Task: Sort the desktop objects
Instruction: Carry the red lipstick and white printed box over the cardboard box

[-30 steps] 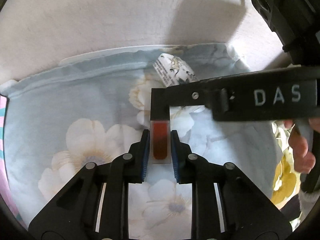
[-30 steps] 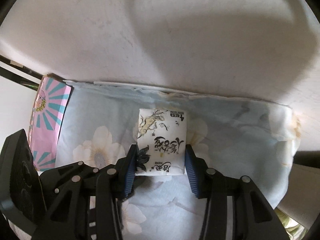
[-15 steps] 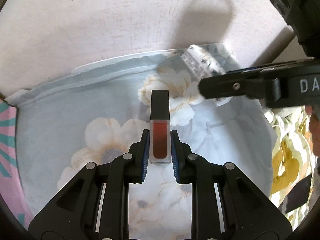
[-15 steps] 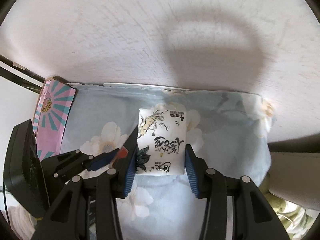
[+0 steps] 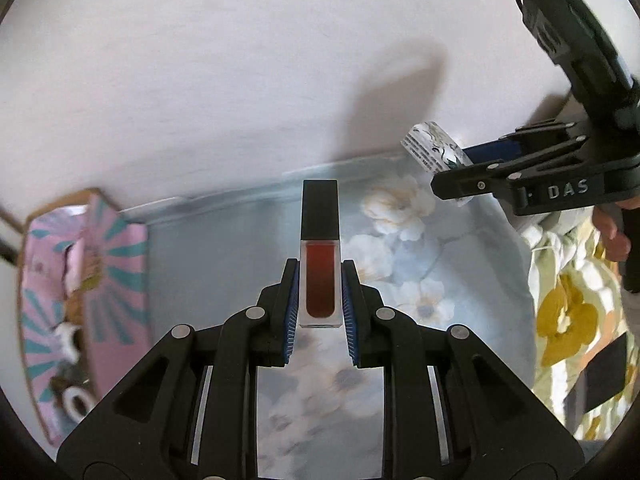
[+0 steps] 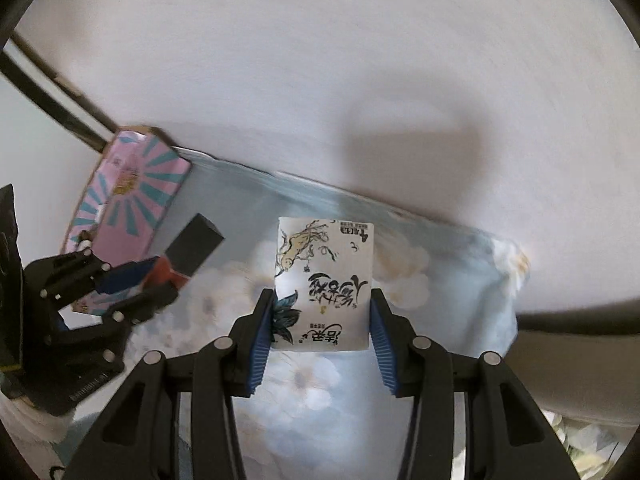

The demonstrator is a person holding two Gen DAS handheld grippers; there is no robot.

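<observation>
Two grippers are loaded at once, both lifted above the blue floral cloth [image 5: 208, 264]. Reading from your left: the pink box [image 5: 84, 280] with teal rays lies at the left edge of the cloth, its open interior showing small items, too blurred to name. Next, your left gripper [image 5: 319, 292] is clenched on the lip-gloss tube [image 5: 320, 280], pads pressing the clear red-filled body while the black cap projects beyond the fingertips; the tube's long axis runs straight along the fingers, pointing away from you toward the white wall [image 5: 240, 80]. Further right, your right gripper [image 6: 322, 320] grasps the tissue pack [image 6: 324, 288] by its two side edges, printed face toward the camera, its length likewise in line with the fingers. The deciding relation, as a judgement: the box lies to the left of both tools, and the left hand is clearly nearer to it, so the tube would likely go first, travelling leftward with its cap leading. Nothing shows where the tissue pack belongs; you cannot tell its destination from these views.
</observation>
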